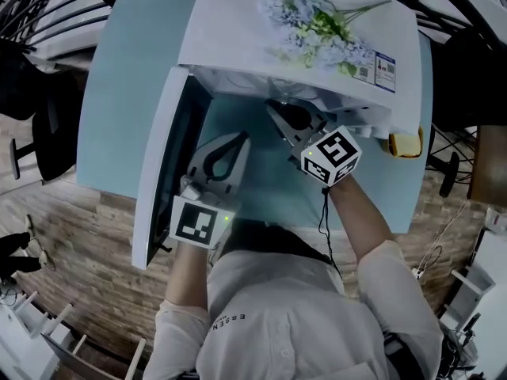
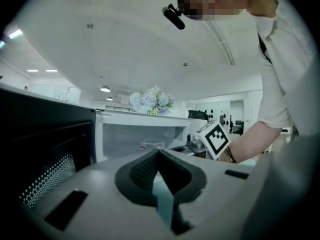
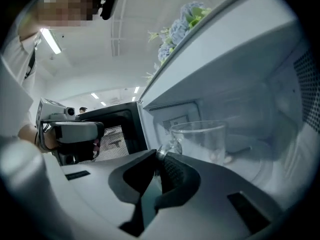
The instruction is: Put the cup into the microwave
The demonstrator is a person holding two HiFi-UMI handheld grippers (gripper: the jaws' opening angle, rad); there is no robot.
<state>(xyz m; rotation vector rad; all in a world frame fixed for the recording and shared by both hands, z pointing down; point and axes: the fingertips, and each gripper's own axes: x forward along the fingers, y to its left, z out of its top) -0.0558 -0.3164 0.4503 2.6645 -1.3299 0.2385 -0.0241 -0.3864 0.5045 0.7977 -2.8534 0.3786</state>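
Observation:
A clear glass cup (image 3: 201, 140) with a side handle stands just inside the mouth of the open white microwave (image 1: 226, 22). My right gripper (image 3: 160, 156) is shut on the cup's handle. The head view shows that gripper (image 1: 275, 108) reaching under the microwave's top, which hides the cup. My left gripper (image 1: 239, 139) hovers in front of the opening beside the open door (image 1: 162, 165), shut with nothing in it. From the left gripper view (image 2: 159, 152) the cup (image 2: 151, 145) shows in the cavity, with the right gripper's marker cube (image 2: 216, 138) to its right.
Pale blue artificial flowers (image 1: 317, 26) lie on the microwave's top. The microwave stands on a light blue table (image 1: 119, 93). A yellow object (image 1: 404, 142) sits at the microwave's right corner. The dark door (image 3: 112, 134) swings out to the left, close to the left gripper.

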